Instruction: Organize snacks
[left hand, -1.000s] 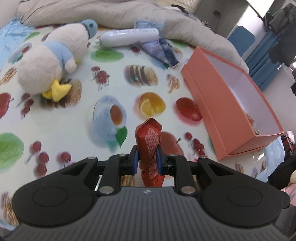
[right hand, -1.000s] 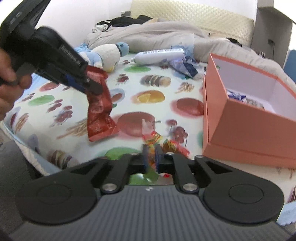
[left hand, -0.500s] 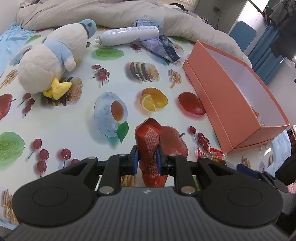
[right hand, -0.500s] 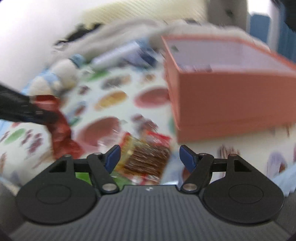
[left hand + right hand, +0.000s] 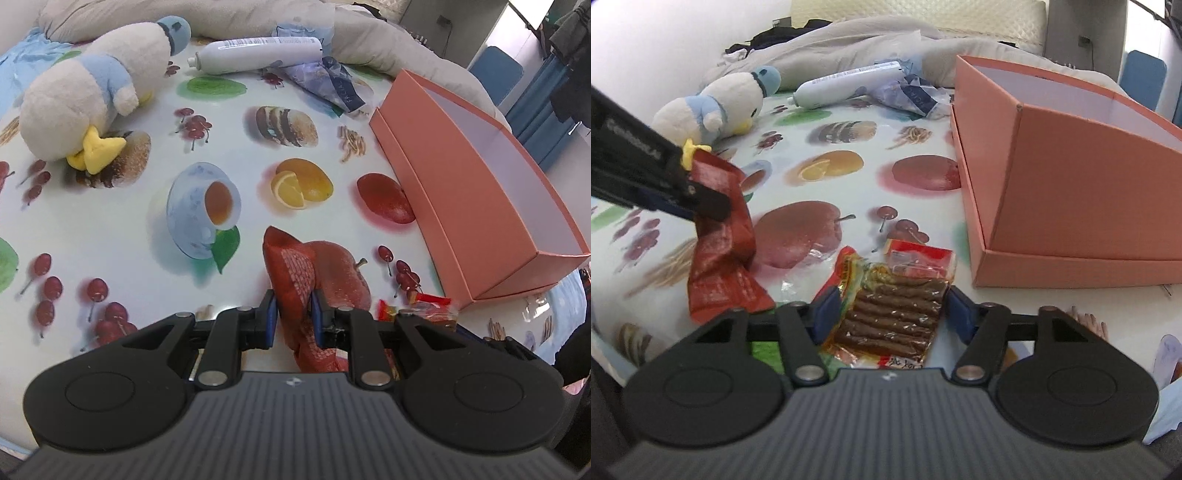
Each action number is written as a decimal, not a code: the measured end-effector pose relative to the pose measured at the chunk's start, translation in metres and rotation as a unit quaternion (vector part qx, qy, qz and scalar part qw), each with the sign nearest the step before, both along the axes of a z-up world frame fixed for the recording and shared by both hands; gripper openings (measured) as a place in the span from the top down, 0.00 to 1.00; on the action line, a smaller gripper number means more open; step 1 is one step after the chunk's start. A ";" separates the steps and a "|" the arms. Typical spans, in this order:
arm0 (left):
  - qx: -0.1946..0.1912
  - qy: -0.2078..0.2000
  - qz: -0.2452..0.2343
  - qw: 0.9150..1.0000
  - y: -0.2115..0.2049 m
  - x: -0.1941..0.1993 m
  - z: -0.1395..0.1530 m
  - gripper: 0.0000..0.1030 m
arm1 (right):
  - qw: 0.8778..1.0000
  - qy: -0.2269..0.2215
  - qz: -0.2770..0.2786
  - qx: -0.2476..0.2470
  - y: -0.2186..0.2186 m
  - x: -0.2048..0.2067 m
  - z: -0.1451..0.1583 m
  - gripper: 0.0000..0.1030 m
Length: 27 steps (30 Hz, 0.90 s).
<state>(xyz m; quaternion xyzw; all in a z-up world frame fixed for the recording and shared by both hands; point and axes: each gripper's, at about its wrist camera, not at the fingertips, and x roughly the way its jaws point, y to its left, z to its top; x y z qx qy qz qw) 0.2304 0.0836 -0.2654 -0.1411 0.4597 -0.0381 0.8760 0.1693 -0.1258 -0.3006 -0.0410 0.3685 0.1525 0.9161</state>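
**Red packet held aloft, second tool straddling the snack sticks**

The left tool (image 5: 292, 317) points steeply down over the worktop and is clamped narrow on a crumpled red snack packet (image 5: 295, 280); in the right wrist view the same red snack packet (image 5: 720, 236) hangs from the left tool (image 5: 701, 195), its lower end touching or just above the cloth. The right tool (image 5: 888, 314) is angled down near the front edge, its jaws partly spread and just closing in on either side of a clear packet of brown snack sticks (image 5: 894, 314) that lies flat on the cloth. I cannot tell whether the pads touch the packet's edges yet.

To the right stands an open salmon-pink box (image 5: 1071, 177), sitting in its lid, with its near left corner close to the sticks packet. Far left lies a plush duck (image 5: 85, 99) on its side. Beyond it a white tube (image 5: 258, 53) lies flat, with a crumpled blue wrapper (image 5: 328, 85) just right of it.

The worktop is covered by a fruit-printed cloth (image 5: 129, 229). A grey duvet (image 5: 229, 18) is bunched along the far edge, and a blue chair (image 5: 495, 77) stands behind the box.
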 end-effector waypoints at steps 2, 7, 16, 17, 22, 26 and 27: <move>0.004 -0.002 0.001 1.000 -0.003 0.001 0.001 0.78 | 1.000 0.005 -0.001 0.006 -0.002 0.003 0.003 0.48; 0.009 -0.008 -0.010 1.000 -0.008 -0.003 0.011 0.80 | 1.000 0.004 0.000 0.010 -0.004 0.002 0.008 0.50; 0.021 -0.030 -0.009 0.999 -0.012 -0.023 0.038 0.81 | 1.000 -0.020 0.011 0.001 -0.006 -0.009 0.032 0.50; 0.020 -0.032 -0.008 0.999 -0.012 -0.026 0.041 0.81 | 1.000 -0.022 0.010 0.002 -0.007 -0.010 0.035 0.50; 0.012 -0.041 0.002 0.999 -0.011 -0.041 0.054 0.81 | 0.999 -0.038 0.008 0.003 -0.013 -0.019 0.054 0.50; 0.006 -0.051 0.006 0.999 -0.010 -0.050 0.069 0.81 | 0.998 -0.054 0.006 0.006 -0.018 -0.026 0.073 0.50; 0.005 -0.054 0.006 0.998 -0.010 -0.052 0.073 0.81 | 0.998 -0.057 0.005 0.009 -0.020 -0.028 0.078 0.50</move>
